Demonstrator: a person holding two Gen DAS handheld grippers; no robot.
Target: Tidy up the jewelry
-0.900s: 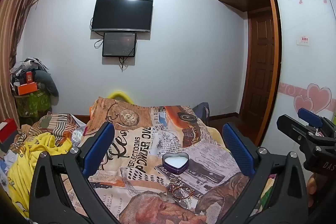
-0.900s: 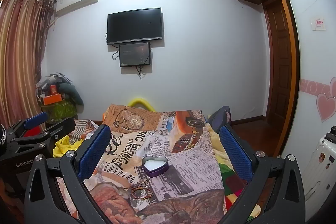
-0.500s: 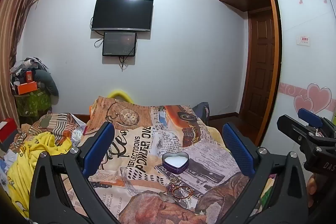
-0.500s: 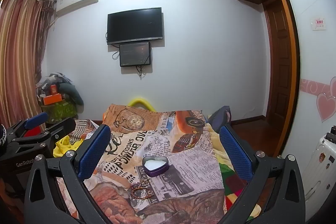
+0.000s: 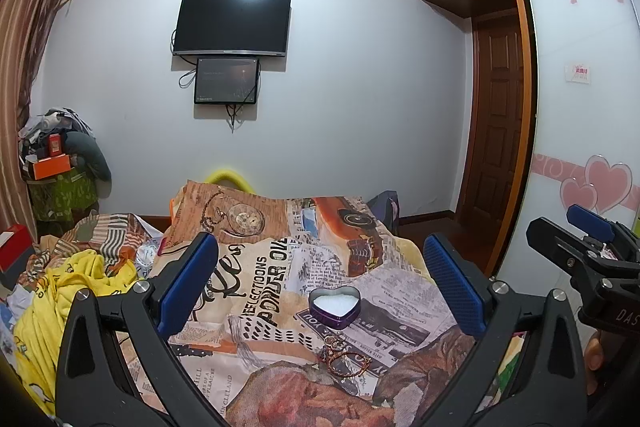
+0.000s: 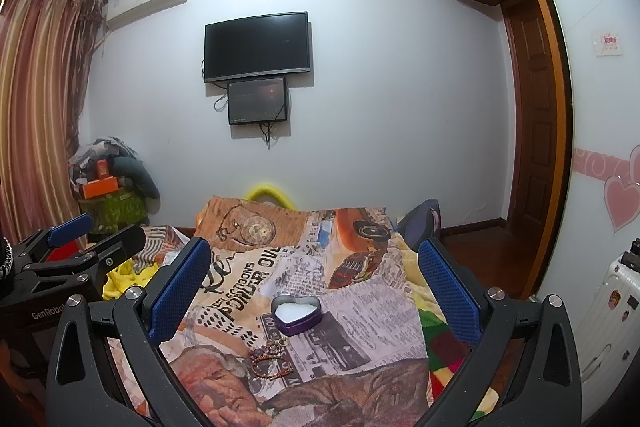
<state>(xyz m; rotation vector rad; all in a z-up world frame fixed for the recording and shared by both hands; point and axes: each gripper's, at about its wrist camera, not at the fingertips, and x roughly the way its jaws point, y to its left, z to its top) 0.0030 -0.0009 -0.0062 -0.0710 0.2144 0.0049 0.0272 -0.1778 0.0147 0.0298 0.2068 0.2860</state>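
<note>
A small heap of jewelry (image 5: 343, 355), reddish beaded bracelets and some gold rings tangled together, lies on the bed (image 5: 256, 267) toward its near end, on the newspaper-print blanket (image 5: 264, 279) that covers it. Just beyond the heap, almost touching it, sits a purple heart-shaped tin (image 5: 335, 307), open at the top and showing a white lining. From the other camera the same bracelets (image 6: 272, 361) and tin (image 6: 297, 313) appear a little left of the middle of the blanket. The left gripper (image 5: 320, 285) hangs above the near end of the bed with its blue pads spread wide, holding nothing, the tin and the heap showing between its fingers. The right gripper (image 6: 314, 287) is held alongside it, likewise wide open and empty. Each shows at the edge of the other's view, the right one (image 5: 576, 247) off the bed's right side, the left one (image 6: 84, 243) over the left side. A crumpled yellow garment (image 5: 72, 291) lies at the bed's left edge. On the far wall hangs a dark television (image 5: 232, 25) with a smaller screen (image 5: 226, 81) under it, and a wooden door (image 5: 498, 131) stands to the right.
</note>
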